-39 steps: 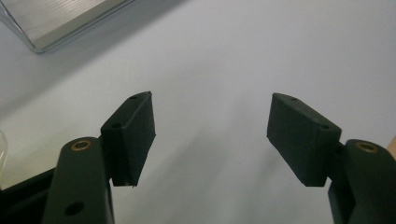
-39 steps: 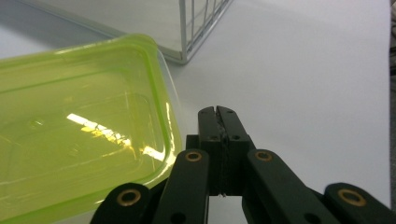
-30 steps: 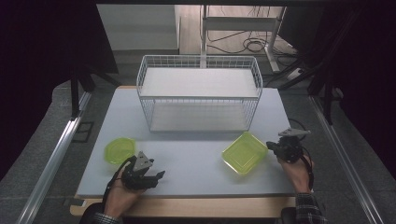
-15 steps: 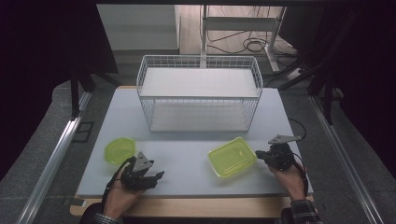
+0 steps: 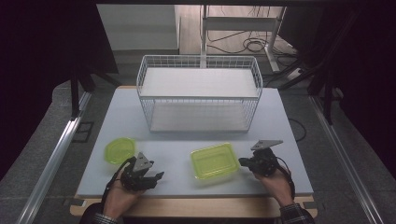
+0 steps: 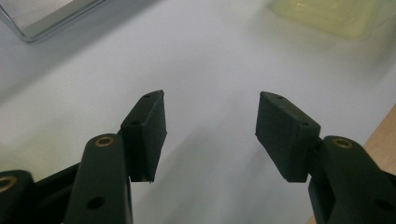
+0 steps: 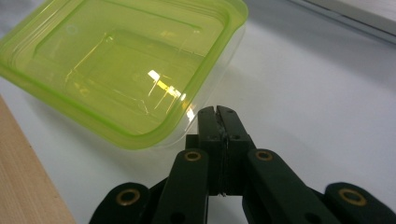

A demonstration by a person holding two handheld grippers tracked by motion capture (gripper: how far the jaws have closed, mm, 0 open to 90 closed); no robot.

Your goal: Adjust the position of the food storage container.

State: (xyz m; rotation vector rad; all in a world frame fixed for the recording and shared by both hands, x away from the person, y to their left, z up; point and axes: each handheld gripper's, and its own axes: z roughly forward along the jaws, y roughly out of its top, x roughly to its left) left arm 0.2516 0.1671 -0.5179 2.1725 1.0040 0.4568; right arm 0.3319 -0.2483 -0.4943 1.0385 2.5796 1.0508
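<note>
Step judged: rectangular container nudged at lower centre by closed right tongs; left tongs half open, empty; next: continued gentle push required

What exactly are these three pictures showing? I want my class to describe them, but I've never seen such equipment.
A person sits at a pale grey table, holding a black two-jaw hand tool in each hand. One picture looks down from above; the other two come from cameras riding on each tool. On the table stand a white wire basket, a round lime-green plastic bowl and a rectangular lime-green plastic container. The left gripper is open and holds nothing. The right gripper is shut, its tips at the container's rim; whether they touch is unclear.
</note>
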